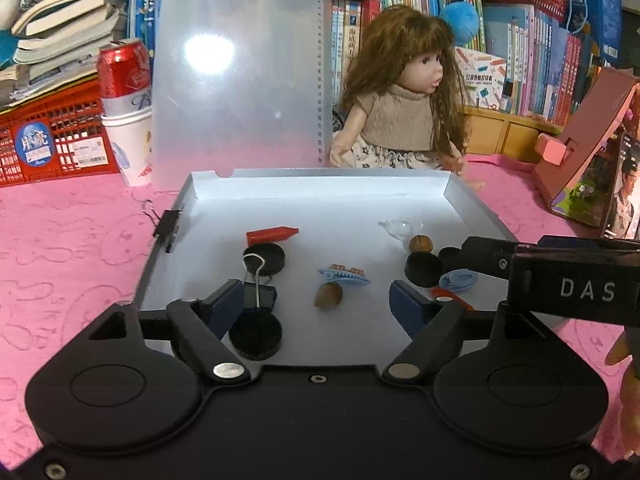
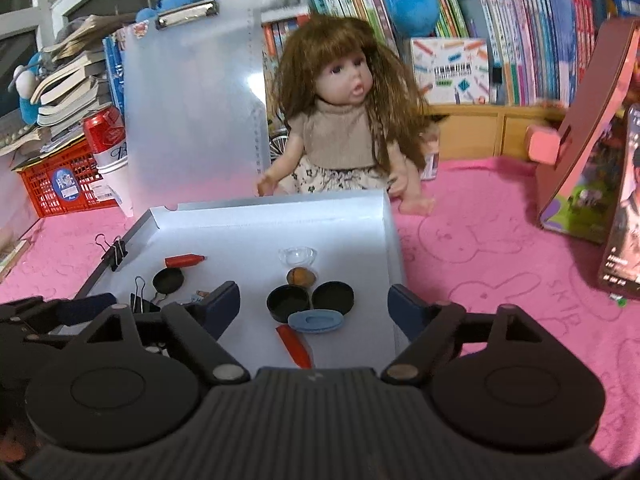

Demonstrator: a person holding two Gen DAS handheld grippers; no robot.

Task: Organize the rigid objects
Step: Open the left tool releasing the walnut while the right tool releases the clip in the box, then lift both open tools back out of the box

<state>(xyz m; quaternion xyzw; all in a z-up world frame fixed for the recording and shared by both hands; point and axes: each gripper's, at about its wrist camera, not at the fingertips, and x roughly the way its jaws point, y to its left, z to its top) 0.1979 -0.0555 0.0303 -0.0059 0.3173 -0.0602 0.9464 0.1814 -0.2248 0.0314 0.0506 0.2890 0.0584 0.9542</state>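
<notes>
The acorn [image 1: 328,296] lies at twelve o'clock between our left gripper's [image 1: 318,300] spread jaws, untouched; our right gripper [image 2: 314,300] gapes empty.

You're working under bright indoor light from overhead: it throws a white glare spot on the translucent clipboard [image 1: 240,76] standing behind the white tray [image 1: 320,188]. Small things inside the tray cast short, soft shadows. Beyond the tray, the books bend and soften toward the dark fisheye corners.
</notes>
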